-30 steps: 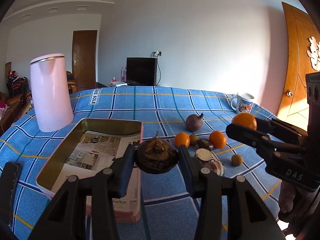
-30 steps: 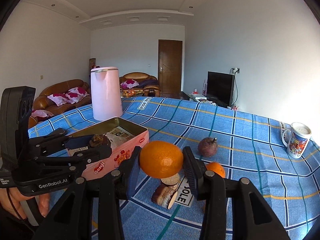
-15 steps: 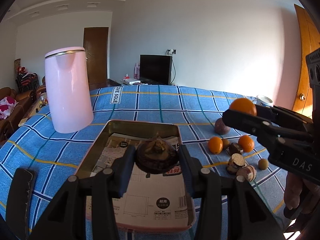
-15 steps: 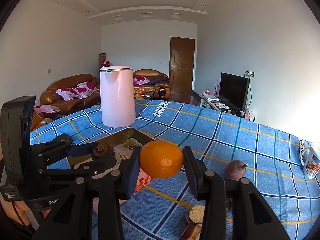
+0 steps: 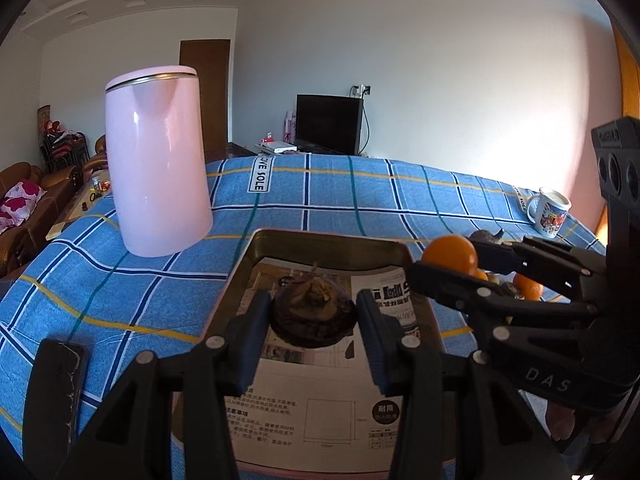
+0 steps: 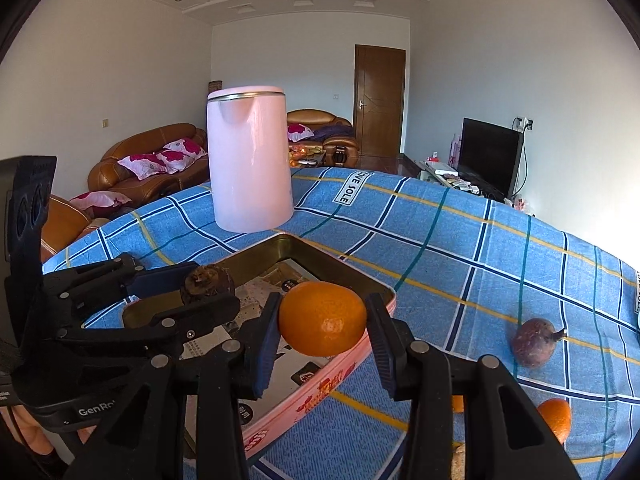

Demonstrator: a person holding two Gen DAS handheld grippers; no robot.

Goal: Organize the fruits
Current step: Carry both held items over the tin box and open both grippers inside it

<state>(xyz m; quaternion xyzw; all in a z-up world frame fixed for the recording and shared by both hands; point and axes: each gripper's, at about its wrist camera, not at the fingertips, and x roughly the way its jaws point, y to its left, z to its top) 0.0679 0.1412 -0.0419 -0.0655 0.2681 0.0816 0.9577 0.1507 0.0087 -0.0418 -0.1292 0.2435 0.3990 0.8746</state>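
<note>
Gripped a dark, wrinkled brown fruit (image 5: pixel 315 307) in the left gripper (image 5: pixel 313 320), pads narrowed onto both its flanks. Hung it above the middle of the tin (image 5: pixel 332 236), over the printed paper lining (image 5: pixel 320 412), apparently not yet touching. Clamped an orange (image 6: pixel 322 324) likewise in the right gripper (image 6: pixel 323 320), poised above the tin's right-hand rim, just beside the left tool and a little higher. Looked like the placing step, with both loads brought over the tin and neither let go.

Called for lowering the brown fruit until almost resting on the paper inside the tin, then parting the pads slowly. Would probably have rolled or bounced off the slick lining if dropped from height. Seemed wise to settle it toward the tin's left wall and leave the right half free for the orange. Needed the orange carried further inward over the tin first, since a release above the rim risked a bounce out onto the tablecloth (image 5: pixel 340 200). Best done one tool at a time, given how close together above the tin. Worth lifting straight up afterwards, to avoid nudging the round fruit.

Left more work to the right of the tin: a purple passion fruit (image 6: pixel 534 342) and a small orange (image 6: pixel 554 418) on the cloth. Stood beyond the tin's far left corner a pink kettle (image 5: pixel 158 168), close enough to mind. Sat well beyond the tin's right side a mug (image 5: pixel 550 212).
</note>
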